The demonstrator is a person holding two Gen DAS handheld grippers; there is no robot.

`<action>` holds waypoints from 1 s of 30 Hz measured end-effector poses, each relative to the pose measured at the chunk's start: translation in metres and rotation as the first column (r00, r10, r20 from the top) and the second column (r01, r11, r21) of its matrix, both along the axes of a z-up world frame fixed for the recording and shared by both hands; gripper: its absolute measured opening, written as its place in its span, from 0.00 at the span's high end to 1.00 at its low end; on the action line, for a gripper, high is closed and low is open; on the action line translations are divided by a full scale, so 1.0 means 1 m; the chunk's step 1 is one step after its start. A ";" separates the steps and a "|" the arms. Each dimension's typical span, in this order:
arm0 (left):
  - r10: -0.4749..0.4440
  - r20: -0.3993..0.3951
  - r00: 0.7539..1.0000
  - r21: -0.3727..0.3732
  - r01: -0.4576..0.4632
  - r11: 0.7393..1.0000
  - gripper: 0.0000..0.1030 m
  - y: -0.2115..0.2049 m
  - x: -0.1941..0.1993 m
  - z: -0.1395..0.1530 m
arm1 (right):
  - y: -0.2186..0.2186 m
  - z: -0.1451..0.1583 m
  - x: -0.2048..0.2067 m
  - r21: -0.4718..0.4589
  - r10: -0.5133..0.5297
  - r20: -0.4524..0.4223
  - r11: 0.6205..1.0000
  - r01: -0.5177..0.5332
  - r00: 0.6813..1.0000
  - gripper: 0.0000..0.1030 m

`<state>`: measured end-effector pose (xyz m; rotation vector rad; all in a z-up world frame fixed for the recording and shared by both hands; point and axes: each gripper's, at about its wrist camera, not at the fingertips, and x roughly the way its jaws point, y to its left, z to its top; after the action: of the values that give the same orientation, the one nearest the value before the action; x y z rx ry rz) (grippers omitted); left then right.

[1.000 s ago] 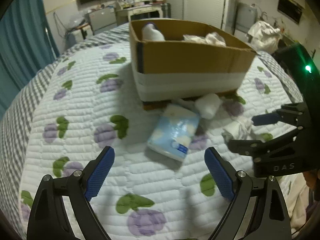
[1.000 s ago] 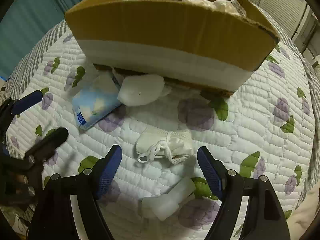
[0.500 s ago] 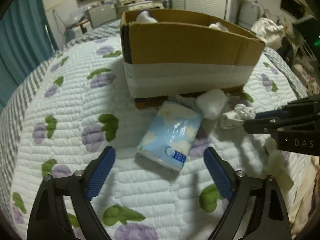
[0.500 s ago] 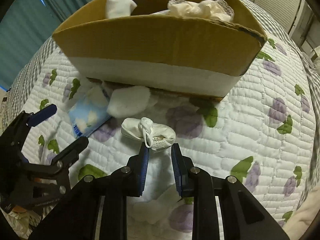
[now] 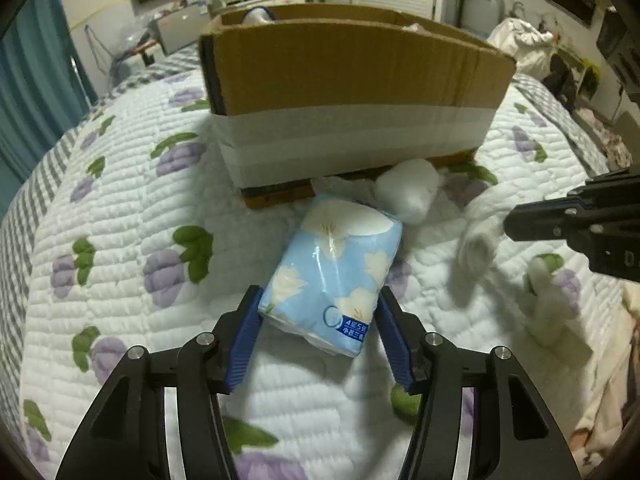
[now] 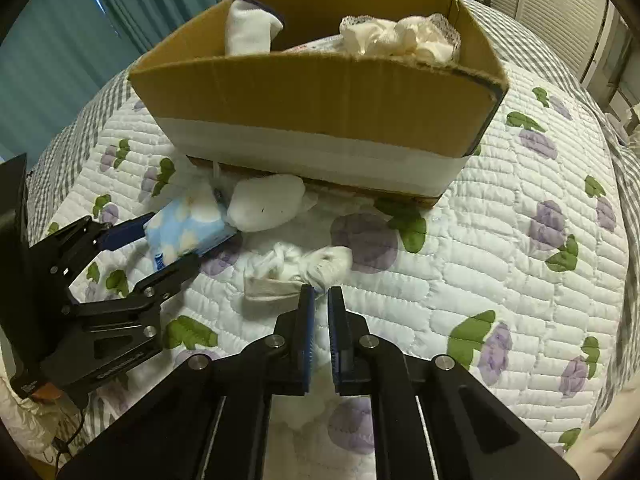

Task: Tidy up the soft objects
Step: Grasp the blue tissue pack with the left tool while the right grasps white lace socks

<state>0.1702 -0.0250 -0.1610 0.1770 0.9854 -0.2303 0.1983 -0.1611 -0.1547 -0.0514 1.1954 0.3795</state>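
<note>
A quilted bed cover point(image 5: 120, 208) with purple flowers is seen; teal curtains point(image 6: 60, 40) are hung beyond it, at left.

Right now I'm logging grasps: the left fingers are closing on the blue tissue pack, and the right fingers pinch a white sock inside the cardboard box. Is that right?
One detail is wrong. The right wrist view shows the white sock pinched by the right gripper over the quilt, in front of the cardboard box, not inside it. The left gripper does straddle the blue tissue pack.

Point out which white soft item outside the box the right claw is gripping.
The crumpled white mask, pinched by the right claw; the rounder white bundle lies untouched against the box.
</note>
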 end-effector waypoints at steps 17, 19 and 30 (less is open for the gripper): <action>0.077 0.012 0.997 -0.023 -0.077 0.997 0.47 0.026 -0.007 0.018 | 0.018 -0.001 0.011 0.022 0.019 0.019 1.000 -0.019 1.000 0.35; 0.089 0.007 0.996 -0.016 -0.089 0.996 0.47 0.030 -0.005 0.014 | 0.025 -0.011 0.017 0.021 0.021 -0.007 1.000 -0.020 1.000 0.35; 0.100 0.023 0.995 -0.035 -0.099 0.994 0.47 0.035 -0.006 0.027 | 0.026 -0.023 0.018 -0.030 0.017 -0.010 0.999 -0.017 1.000 0.56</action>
<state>0.1637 0.0097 -0.1344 0.0997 0.9621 -0.1527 0.2165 -0.1355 -0.1777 -0.0863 1.2106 0.3770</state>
